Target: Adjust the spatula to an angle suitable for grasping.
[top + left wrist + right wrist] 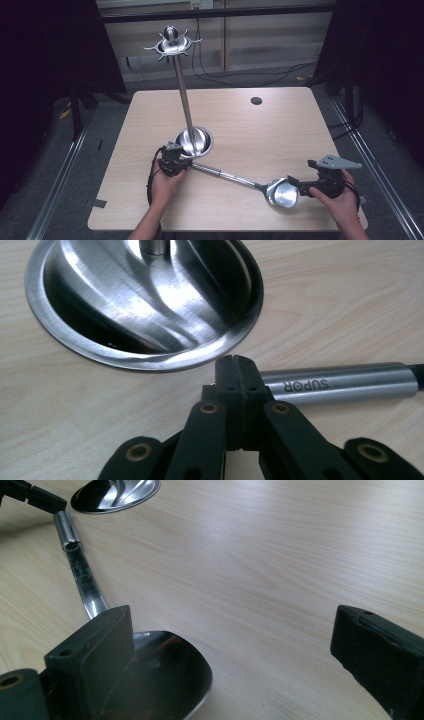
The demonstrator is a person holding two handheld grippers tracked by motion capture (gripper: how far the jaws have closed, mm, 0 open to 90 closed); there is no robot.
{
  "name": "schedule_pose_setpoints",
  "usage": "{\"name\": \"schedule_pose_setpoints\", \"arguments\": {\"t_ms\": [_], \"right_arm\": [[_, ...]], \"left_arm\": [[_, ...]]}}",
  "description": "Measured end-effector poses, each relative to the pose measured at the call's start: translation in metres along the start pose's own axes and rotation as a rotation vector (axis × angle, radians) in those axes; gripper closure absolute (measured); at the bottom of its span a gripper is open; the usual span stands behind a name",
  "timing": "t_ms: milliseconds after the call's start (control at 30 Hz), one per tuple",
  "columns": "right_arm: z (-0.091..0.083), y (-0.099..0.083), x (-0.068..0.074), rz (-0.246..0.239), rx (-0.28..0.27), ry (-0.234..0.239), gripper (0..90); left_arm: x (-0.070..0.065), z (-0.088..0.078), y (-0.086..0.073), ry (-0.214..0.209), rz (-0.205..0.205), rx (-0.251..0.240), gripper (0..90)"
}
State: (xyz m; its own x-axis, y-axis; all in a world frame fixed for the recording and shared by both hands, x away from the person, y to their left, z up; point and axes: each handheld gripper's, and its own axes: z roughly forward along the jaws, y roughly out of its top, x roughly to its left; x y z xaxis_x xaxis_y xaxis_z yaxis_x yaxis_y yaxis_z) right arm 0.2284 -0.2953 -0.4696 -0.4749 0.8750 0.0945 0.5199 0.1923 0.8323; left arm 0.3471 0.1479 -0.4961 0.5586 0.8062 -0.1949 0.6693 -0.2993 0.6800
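The ladle [260,186] lay flat on the table [280,130], its bowl under the right gripper [296,186] and its handle end by the left gripper [184,164], just short of the stand's base [196,141]. Steel, polished, stiff: it looked slippery and bowl-heavy, so I judged the tubular handle [340,384] the better hold. The left jaws were pressed together with nothing between them, their tips just beside the handle's end; whether they touched it I could not tell. The right jaws stood wide apart, one finger [102,650] over the bowl's rim, gripping nothing.
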Motion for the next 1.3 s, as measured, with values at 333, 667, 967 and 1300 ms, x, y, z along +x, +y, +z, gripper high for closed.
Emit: {"name": "schedule_pose_setpoints", "arguments": {"t_ms": [333,667,967,1300], "right_arm": [[0.003,0.006,0.003,-0.011,0.012,0.011,3.6],[0.011,0.02,0.014,-0.043,0.039,0.078,4.0],[0.029,0.025,0.029,-0.08,0.097,0.145,4.5],[0.048,0.035,0.041,-0.124,0.171,0.181,7.0]], "left_arm": [[-0.022,0.007,0.001,-0.028,0.042,0.014,90.0],[-0.03,0.01,0.001,-0.061,0.049,0.012,88.4],[-0.024,0.003,0.003,-0.048,0.063,-0.044,70.4],[-0.014,-0.01,-0.002,0.003,0.075,-0.087,44.2]]}}
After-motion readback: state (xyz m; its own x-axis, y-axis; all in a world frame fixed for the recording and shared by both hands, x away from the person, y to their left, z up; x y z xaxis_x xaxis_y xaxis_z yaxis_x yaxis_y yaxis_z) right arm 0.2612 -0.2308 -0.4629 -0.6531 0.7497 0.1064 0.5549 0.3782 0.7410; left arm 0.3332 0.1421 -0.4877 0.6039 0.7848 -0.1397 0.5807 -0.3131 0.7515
